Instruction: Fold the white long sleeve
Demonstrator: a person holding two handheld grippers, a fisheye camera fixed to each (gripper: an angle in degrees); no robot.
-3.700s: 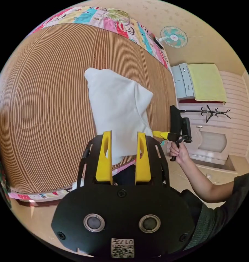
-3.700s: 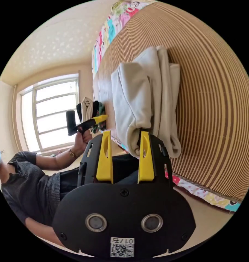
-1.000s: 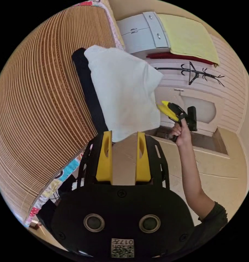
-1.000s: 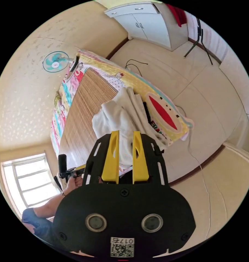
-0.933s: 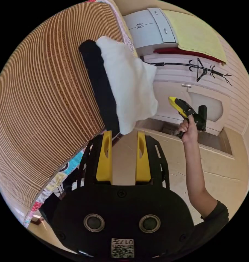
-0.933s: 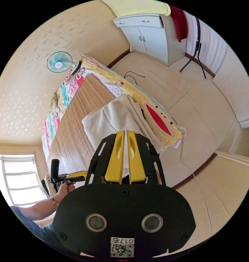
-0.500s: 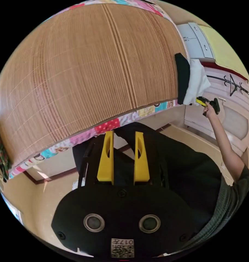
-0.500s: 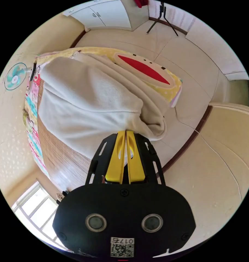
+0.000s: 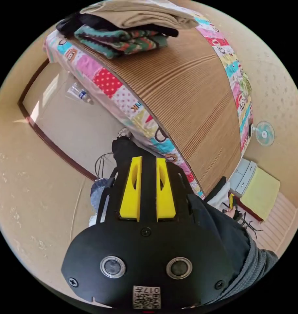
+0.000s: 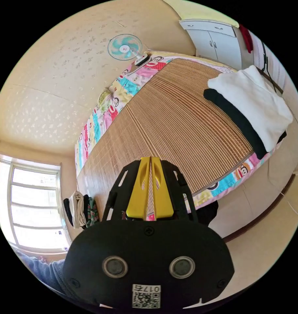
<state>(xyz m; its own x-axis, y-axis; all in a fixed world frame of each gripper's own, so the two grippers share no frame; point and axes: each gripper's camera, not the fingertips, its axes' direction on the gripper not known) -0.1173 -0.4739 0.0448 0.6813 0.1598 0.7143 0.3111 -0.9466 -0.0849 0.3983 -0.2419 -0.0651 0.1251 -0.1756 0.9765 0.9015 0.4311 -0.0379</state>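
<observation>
Item: white long sleeve (image 10: 253, 101), folded to a compact pad, lying at about two o'clock in the right gripper view, stacked on a folded black garment (image 10: 235, 121) at the corner of the bamboo mat (image 10: 175, 124) that covers the bed. Condition: I judge the folding done and the piece set on the finished stack. Right gripper (image 10: 150, 163): jaws pressed together, nothing between them, hovering over the mat's near edge, well apart from the white piece. Left gripper (image 9: 145, 163): jaws a narrow gap apart, holding nothing, over the floor (image 9: 54, 137) beside the bed. Pending stock: a pile of clothes (image 9: 122, 29) at twelve o'clock in the left gripper view, a beige piece on top, a green patterned knit and something black beneath. Next move, as I judge it: bring a gripper to that pile, part the jaws wider and take one layer only, since the layers lie close. Hard to make out: in the left gripper view, at four o'clock, I see the white piece as a small sliver near a yellow gripper tip and a hand, too small to tell contact. The white piece's far side is cut off by the bed corner; the floor bottle (image 9: 78, 93) is blurred.
</observation>
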